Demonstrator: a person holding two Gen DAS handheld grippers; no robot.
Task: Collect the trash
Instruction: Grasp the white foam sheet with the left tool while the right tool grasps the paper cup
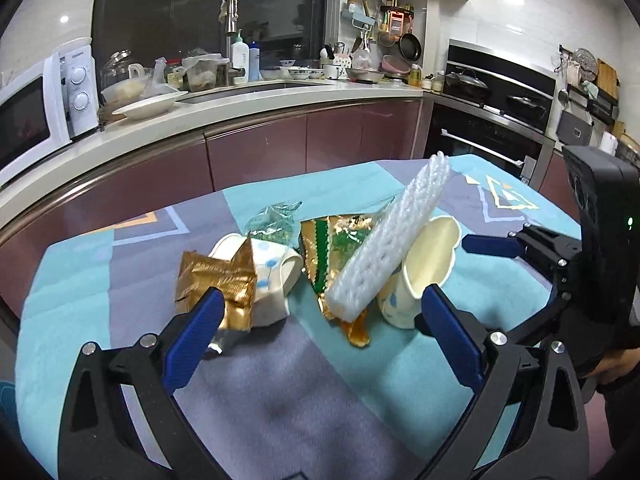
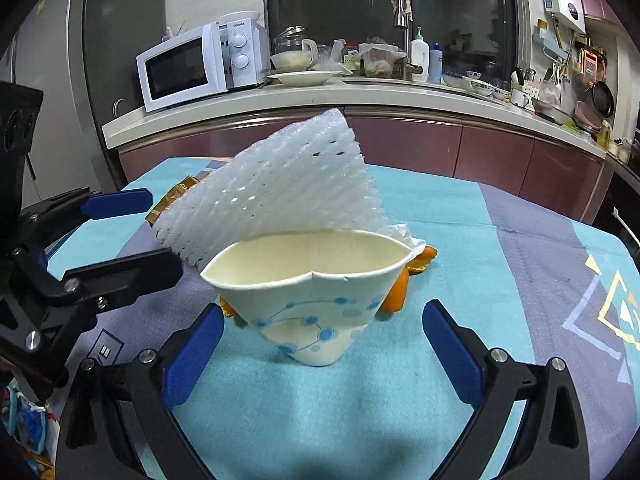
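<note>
— Trash sits in one heap mid-table: two crushed cups, gold wrappers, a foam net. Which piece first?

— I'd say the near cup. My right gripper is spread wide with the cup just ahead of its gap, touching nothing yet.

— And the net?

— It leans on the cup's far rim (so lifting the cup will likely tip it). I'd slide forward low, close gently across the creased wall, and lift slowly.

— Your left?

— My left gripper is open too and holds nothing. It faces the heap from the near side, one finger by the gold wrapper and the other cup, ready to steady the net.
</note>
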